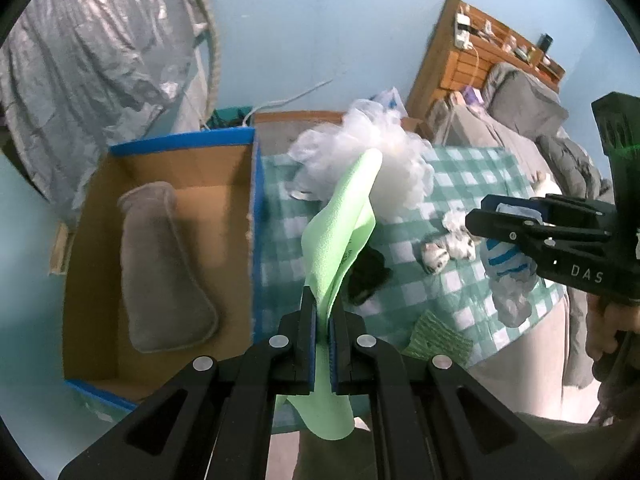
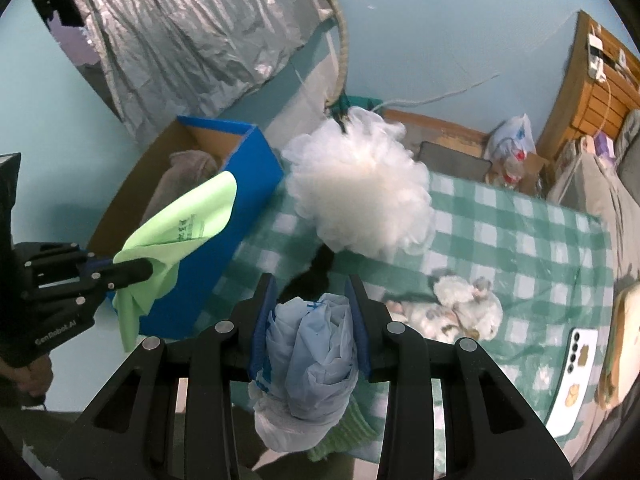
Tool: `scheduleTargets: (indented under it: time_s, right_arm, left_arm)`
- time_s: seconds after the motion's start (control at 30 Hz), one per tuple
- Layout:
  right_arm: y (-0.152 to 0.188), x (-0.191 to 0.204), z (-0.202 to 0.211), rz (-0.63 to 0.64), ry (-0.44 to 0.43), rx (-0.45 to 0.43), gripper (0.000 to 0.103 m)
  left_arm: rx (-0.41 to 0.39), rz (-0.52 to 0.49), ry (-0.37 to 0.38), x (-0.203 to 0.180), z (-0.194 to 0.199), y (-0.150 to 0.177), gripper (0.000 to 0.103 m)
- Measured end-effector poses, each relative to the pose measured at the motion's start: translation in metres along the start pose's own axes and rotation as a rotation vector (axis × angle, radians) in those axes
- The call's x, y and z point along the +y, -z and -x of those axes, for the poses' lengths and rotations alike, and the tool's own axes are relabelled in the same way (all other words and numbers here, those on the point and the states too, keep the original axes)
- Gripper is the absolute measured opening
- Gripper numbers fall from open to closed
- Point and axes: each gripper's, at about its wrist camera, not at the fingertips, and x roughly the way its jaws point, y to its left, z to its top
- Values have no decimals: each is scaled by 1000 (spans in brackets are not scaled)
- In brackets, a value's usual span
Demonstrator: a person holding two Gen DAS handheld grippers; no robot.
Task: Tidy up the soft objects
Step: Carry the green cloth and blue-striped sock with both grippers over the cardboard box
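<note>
My left gripper (image 1: 323,312) is shut on a light green cloth (image 1: 344,224), held up just right of the open cardboard box (image 1: 168,160) with blue walls; it also shows in the right wrist view (image 2: 152,268) with the cloth (image 2: 188,220). A grey soft pad (image 1: 164,268) lies in the box. My right gripper (image 2: 312,292) is shut on a crumpled pale blue plastic bag (image 2: 316,344), above the checked table's front edge; it shows in the left wrist view (image 1: 476,216). A white mesh pouf (image 2: 360,192) sits on the table.
A green checked cloth (image 2: 520,240) covers the table. On it lie a black soft item (image 1: 366,276), a white spotted plush (image 2: 460,308), a green knitted cloth (image 1: 436,338) and a phone (image 2: 576,376). A bed (image 1: 520,120) stands at the right.
</note>
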Motion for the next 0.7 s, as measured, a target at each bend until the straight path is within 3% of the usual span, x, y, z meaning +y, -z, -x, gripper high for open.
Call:
scheduleTargets:
  time_s: [0.7]
  right_arm:
    - [-49, 72, -27, 123, -74, -10, 34]
  left_arm:
    - [-55, 158, -77, 75, 30, 9, 5]
